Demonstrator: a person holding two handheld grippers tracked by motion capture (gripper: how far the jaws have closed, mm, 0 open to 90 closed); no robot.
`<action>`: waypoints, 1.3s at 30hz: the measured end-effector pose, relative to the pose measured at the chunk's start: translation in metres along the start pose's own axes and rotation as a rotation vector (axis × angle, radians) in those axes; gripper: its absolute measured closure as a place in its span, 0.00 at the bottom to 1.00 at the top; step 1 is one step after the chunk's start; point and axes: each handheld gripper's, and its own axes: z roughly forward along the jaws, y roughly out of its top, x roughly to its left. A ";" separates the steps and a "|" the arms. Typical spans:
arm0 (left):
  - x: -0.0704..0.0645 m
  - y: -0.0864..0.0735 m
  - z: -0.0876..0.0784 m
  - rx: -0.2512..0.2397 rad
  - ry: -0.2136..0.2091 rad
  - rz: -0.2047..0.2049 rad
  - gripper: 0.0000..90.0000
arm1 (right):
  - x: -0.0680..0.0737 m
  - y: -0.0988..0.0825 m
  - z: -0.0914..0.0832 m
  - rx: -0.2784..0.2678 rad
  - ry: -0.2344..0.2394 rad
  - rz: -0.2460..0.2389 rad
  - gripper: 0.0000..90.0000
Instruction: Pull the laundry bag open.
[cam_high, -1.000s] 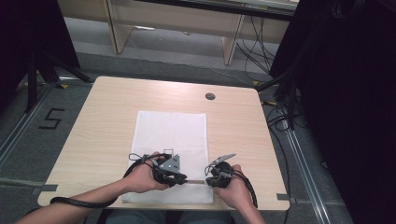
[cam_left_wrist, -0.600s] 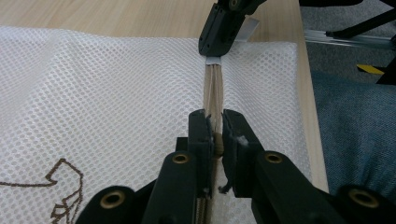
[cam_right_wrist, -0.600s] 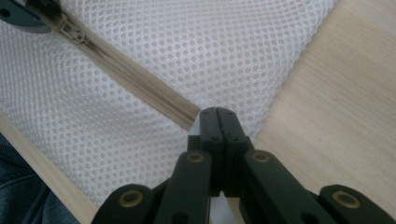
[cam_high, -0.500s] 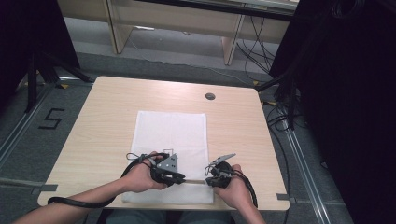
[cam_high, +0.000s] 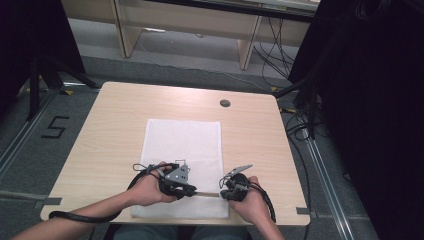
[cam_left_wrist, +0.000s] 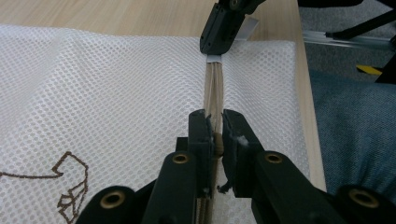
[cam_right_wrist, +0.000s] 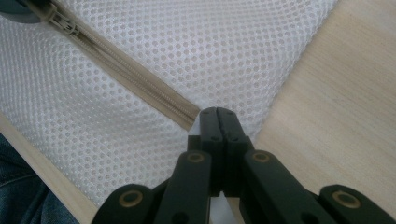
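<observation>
Mid zip-opening: left gripper (cam_left_wrist: 214, 122) jaws clamp zipper (cam_left_wrist: 214, 88) pull, right gripper (cam_right_wrist: 217, 116) jaws pinch mesh bag (cam_right_wrist: 140, 70) end; next, drawing apart steadily

A white cloth (cam_high: 182, 150) lies flat in the middle of the wooden table (cam_high: 110, 125). At the cloth's near edge the left gripper (cam_high: 192, 191) and the right gripper (cam_high: 223, 194) point toward each other, with a thin dark line between them. It is probably part of the cloth, but too small to tell. A dark round hole (cam_high: 225, 103) sits in the table's far part.
</observation>
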 end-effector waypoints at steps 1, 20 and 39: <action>0.000 0.000 0.000 0.001 -0.001 -0.007 0.91 | 0.000 0.000 0.000 -0.001 -0.001 -0.001 1.00; -0.001 -0.001 -0.002 0.004 -0.005 0.010 0.91 | 0.001 0.000 0.000 0.010 0.002 0.023 1.00; 0.001 -0.003 -0.006 0.006 -0.007 0.003 0.91 | 0.000 0.000 0.000 0.012 0.004 0.026 1.00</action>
